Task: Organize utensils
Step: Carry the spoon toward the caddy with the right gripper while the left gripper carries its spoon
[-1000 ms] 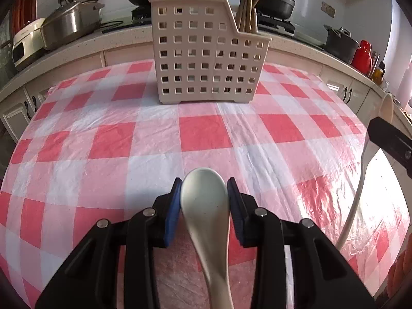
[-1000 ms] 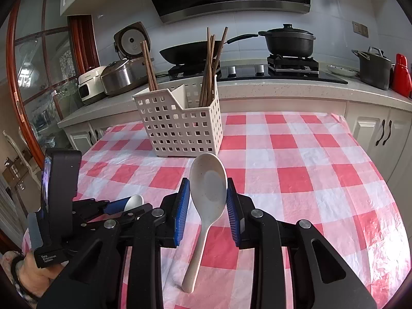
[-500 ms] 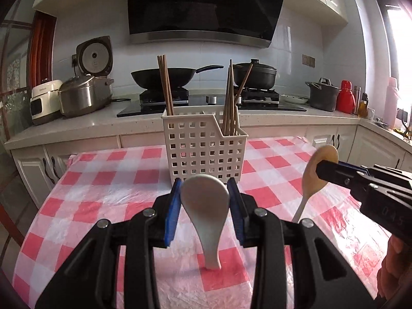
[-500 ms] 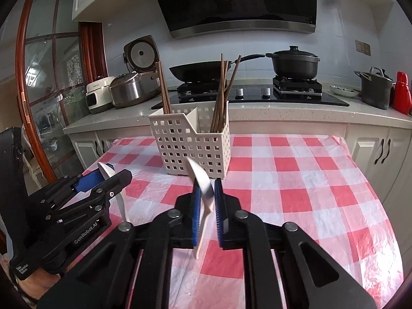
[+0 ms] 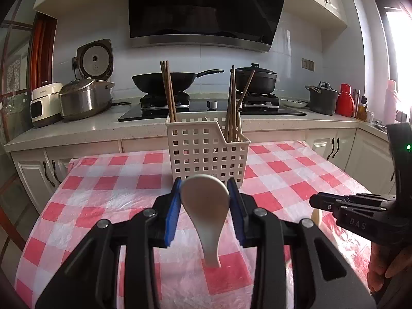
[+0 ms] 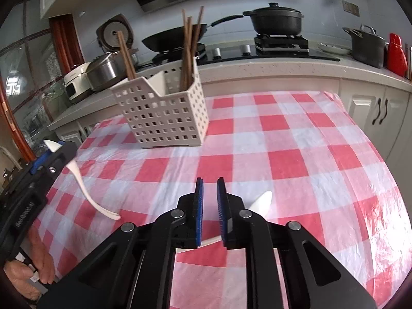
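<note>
My left gripper (image 5: 205, 189) is shut on a white ceramic spoon (image 5: 207, 213) by its bowl, held above the checked table with the handle hanging down; it also shows in the right wrist view (image 6: 85, 188). My right gripper (image 6: 209, 195) has its jaws a little apart with nothing between the pads. A second white spoon (image 6: 260, 200) lies on the cloth just beneath and to the right of it; in the left wrist view only a bit of this spoon (image 5: 315, 216) shows under the right gripper (image 5: 315, 202). A white perforated utensil basket (image 5: 206, 152) holds brown chopsticks (image 5: 168, 92).
The table has a red and white checked plastic cloth (image 6: 296, 139). Behind it runs a counter with a wok (image 5: 164, 82), a black pot (image 5: 255, 79), rice cookers (image 5: 82, 97) and a red flask (image 5: 345, 100).
The right gripper has let go of its spoon, which now lies on the cloth beneath it, and its jaws have parted slightly. The left gripper has kept its spoon raised.
</note>
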A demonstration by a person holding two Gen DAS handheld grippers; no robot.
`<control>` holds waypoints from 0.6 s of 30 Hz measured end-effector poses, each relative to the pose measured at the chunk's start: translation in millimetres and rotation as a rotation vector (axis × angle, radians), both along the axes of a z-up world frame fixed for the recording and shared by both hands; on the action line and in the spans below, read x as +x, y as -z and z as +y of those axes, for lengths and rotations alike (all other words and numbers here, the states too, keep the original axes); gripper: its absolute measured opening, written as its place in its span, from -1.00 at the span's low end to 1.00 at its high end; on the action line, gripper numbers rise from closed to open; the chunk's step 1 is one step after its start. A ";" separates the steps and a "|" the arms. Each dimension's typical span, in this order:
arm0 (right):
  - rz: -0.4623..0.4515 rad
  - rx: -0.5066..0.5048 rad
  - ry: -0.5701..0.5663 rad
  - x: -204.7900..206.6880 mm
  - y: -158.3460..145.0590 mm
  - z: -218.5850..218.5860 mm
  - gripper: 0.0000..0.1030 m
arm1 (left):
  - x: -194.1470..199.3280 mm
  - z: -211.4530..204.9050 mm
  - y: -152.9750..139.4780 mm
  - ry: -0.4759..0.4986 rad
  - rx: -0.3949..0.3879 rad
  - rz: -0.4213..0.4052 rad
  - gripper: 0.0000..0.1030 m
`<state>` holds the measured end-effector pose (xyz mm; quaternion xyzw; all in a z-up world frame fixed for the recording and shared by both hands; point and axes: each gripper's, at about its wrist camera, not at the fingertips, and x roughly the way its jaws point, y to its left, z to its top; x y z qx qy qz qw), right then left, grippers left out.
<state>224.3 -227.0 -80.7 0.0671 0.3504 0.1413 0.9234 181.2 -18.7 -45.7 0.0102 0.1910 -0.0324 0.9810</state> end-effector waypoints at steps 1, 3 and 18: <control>0.011 0.001 0.010 1.1 3.5 -3.8 -0.40 | -0.2 0.3 -0.4 0.000 0.000 -0.003 -0.34; 0.022 0.021 0.039 1.4 10.5 -14.9 0.02 | -1.3 0.5 0.0 -0.001 0.001 -0.009 -0.34; 0.057 0.033 0.178 -46.3 16.3 -67.9 0.03 | -1.5 -2.4 4.3 0.018 -0.013 -0.018 -0.34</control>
